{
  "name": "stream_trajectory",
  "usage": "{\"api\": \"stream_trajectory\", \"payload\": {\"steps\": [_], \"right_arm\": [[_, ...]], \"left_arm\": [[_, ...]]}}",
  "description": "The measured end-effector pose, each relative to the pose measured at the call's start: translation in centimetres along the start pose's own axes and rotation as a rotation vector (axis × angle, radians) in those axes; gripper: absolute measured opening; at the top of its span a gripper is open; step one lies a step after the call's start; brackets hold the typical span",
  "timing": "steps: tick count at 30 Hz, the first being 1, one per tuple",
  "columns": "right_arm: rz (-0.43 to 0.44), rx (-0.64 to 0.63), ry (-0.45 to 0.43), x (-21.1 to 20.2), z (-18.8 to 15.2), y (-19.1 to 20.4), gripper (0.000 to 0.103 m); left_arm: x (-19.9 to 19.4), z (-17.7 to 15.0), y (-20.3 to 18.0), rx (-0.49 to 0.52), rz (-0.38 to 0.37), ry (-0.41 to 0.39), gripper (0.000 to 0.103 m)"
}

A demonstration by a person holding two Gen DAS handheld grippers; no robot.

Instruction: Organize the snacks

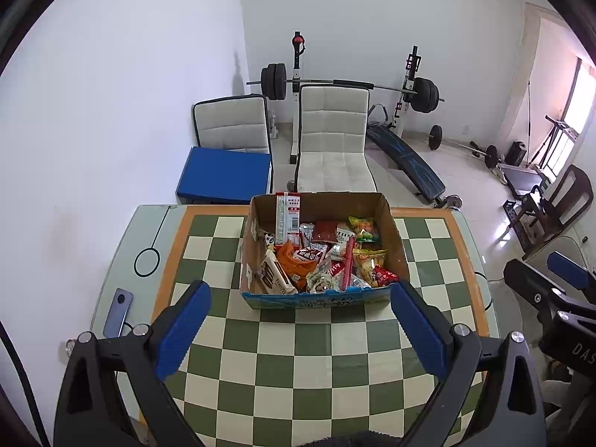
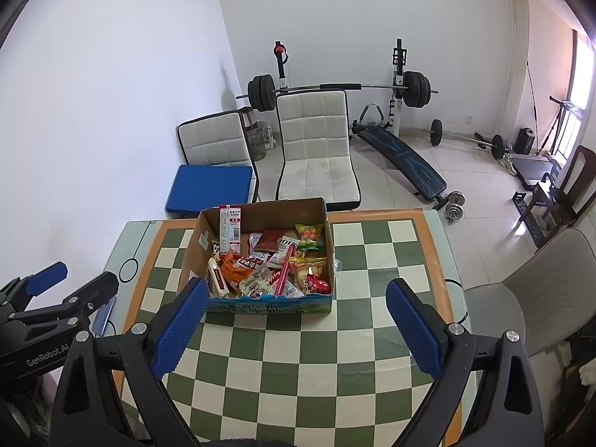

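Observation:
An open cardboard box [image 1: 395, 231] stands on the green-and-cream checked table [image 1: 298, 354], packed with several snack packets: a tall red-and-white carton [image 1: 287, 219], an orange bag [image 1: 294, 264], a red stick [image 1: 349, 264]. The box also shows in the right wrist view [image 2: 327, 234]. My left gripper [image 1: 300, 298] is open and empty, held above the table just short of the box's near wall. My right gripper [image 2: 296, 294] is open and empty, likewise in front of the box. Each gripper shows at the edge of the other's view.
A blue phone [image 1: 117, 313] lies at the table's left edge. Two white chairs [image 1: 331, 141] and a blue cushion [image 1: 225, 175] stand behind the table. A barbell rack [image 1: 350, 85], a sit-up bench and dumbbells fill the floor beyond. A grey chair [image 2: 529, 298] stands at the right.

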State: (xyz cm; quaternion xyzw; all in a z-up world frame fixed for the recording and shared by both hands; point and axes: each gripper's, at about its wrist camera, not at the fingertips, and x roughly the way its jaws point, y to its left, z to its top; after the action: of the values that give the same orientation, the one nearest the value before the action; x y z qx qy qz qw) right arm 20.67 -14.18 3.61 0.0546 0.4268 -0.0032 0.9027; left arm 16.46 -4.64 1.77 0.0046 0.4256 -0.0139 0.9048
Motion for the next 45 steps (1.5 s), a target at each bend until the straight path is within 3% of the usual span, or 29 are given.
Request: {"api": "stream_trajectory", "payload": {"steps": [45], "right_arm": [[-0.039, 0.060, 0.003, -0.1, -1.5, -0.2, 0.098]], "left_arm": [[-0.1, -0.2, 0.1, -0.003, -0.005, 0.006, 0.099]]}}
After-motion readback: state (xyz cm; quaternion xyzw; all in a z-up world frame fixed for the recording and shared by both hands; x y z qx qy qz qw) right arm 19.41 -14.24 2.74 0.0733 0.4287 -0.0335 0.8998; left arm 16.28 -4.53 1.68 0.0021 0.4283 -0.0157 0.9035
